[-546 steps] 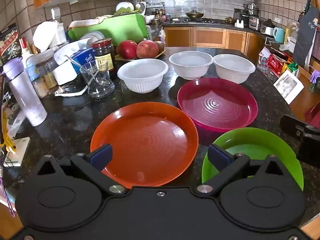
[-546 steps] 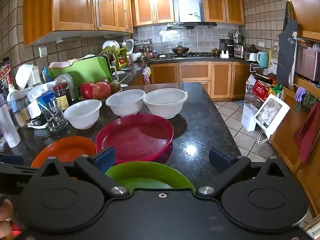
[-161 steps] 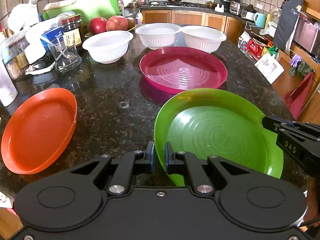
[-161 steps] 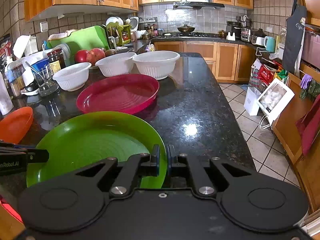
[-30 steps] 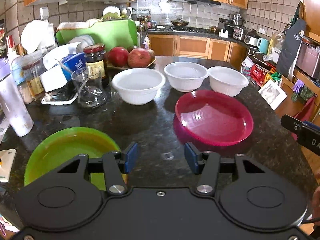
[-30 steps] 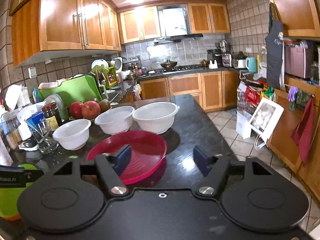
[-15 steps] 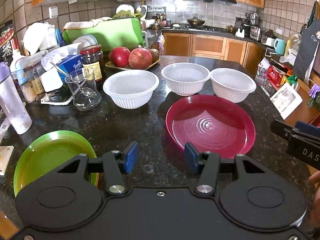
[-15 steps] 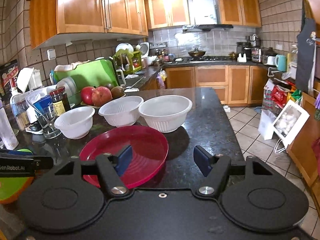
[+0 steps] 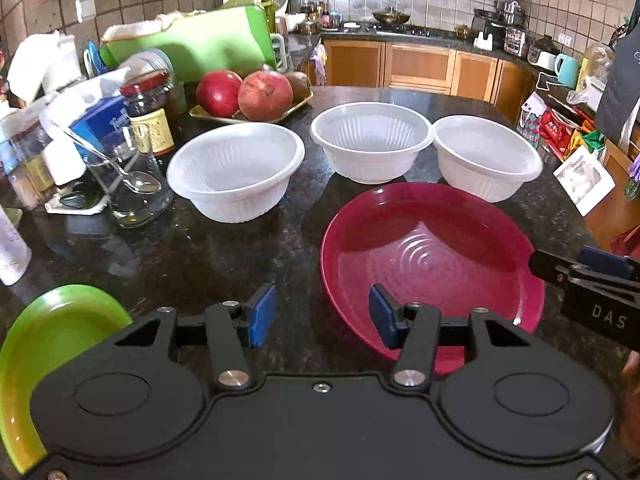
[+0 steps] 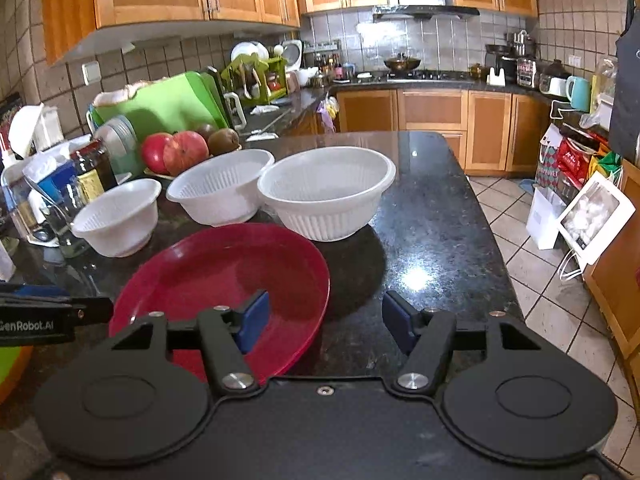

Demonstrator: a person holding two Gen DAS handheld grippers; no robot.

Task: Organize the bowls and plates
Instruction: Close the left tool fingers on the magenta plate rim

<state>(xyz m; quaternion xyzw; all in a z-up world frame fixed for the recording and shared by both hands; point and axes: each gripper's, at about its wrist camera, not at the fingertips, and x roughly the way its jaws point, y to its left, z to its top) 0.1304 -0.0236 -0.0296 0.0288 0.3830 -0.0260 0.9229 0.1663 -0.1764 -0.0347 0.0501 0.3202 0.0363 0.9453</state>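
- Nearest to us, our left gripper (image 9: 322,318) has its blue pads spread apart with nothing between them; its right pad sits in front of the near rim of the red plate (image 9: 432,264), its left pad over bare countertop (image 9: 208,256).
- Our right gripper (image 10: 326,320) is likewise spread wide and holds nothing; its left pad overlaps the red plate's right part in our view, its right pad hangs over the dark granite.
- At the near left edge lies the green plate (image 9: 44,332); in the right wrist view an orange rim (image 10: 14,376) shows just under it, so it rests on an orange plate.
- The red plate lies flat on the counter between the two grippers, well apart from the green one.
- Beyond it stands a row of three white bowls: the left bowl (image 9: 236,176), the middle bowl (image 9: 372,144) and the right bowl (image 9: 486,162). The middle and right ones stand just beside each other; the right one is close behind the red plate's far rim.
- Left of the bowls we see a glass with a spoon (image 9: 132,184) and a dark jar (image 9: 150,112).
- Farther back sit a tray of apples (image 9: 248,94) and a green cutting board (image 9: 192,48).
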